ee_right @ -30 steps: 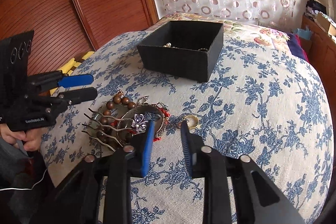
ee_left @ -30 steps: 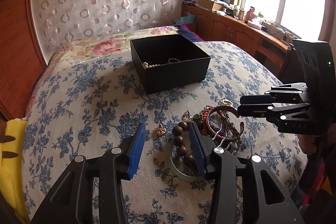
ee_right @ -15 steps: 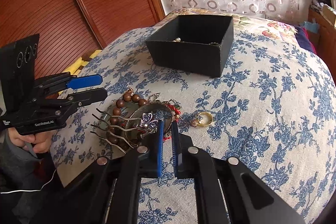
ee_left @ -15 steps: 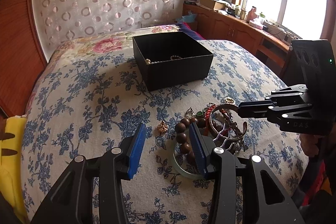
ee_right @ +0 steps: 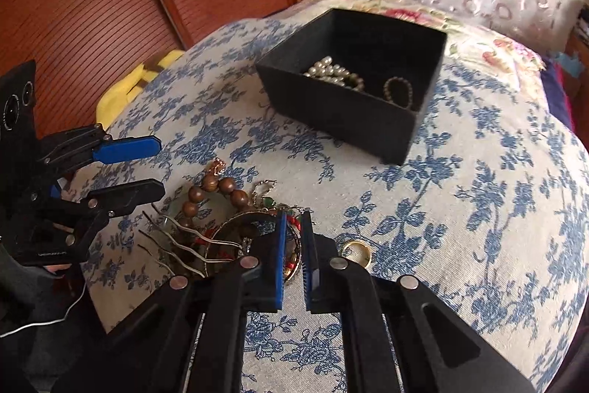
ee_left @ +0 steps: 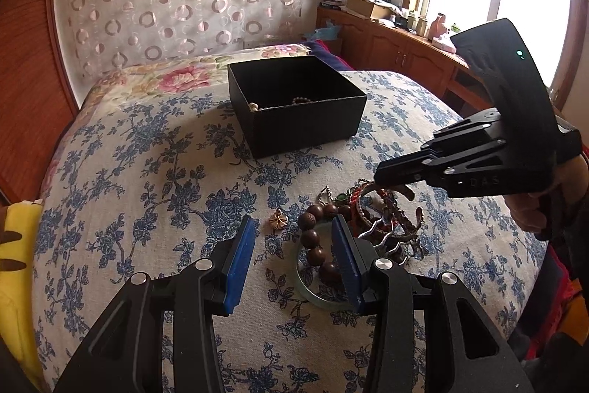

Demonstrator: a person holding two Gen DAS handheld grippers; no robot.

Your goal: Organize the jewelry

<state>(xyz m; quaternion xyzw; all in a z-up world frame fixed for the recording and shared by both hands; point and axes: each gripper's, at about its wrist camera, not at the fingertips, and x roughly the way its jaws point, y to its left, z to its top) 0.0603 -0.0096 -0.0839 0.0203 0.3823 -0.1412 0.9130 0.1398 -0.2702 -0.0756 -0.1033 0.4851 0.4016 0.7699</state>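
Observation:
A pile of jewelry lies on the flowered bedspread: a wooden bead bracelet [ee_left: 313, 238] [ee_right: 213, 185], a silver hair comb [ee_left: 386, 234] [ee_right: 184, 238], a pale green bangle [ee_left: 320, 297] and a brown bangle [ee_right: 250, 215] with red cords. My right gripper [ee_right: 294, 218] [ee_left: 379, 174] is shut on the brown bangle's rim. A gold ring [ee_right: 356, 251] lies just right of it. My left gripper [ee_left: 292, 227] [ee_right: 158, 166] hovers open over the pile's left side, holding nothing. Farther back, the black box [ee_left: 302, 120] [ee_right: 331, 113] holds pearls [ee_right: 331, 70] and a small bead bracelet [ee_right: 397, 91].
A small gold flower brooch [ee_left: 278, 219] lies apart, left of the beads. A wooden headboard [ee_right: 110, 6] stands on the left, a yellow cushion [ee_left: 14, 245] at the bed's edge, and a cluttered wooden cabinet [ee_left: 397, 43] under the window.
My right gripper's jaws went from open to shut and moved left from beside the gold ring onto the bangle's rim. The left gripper stayed put.

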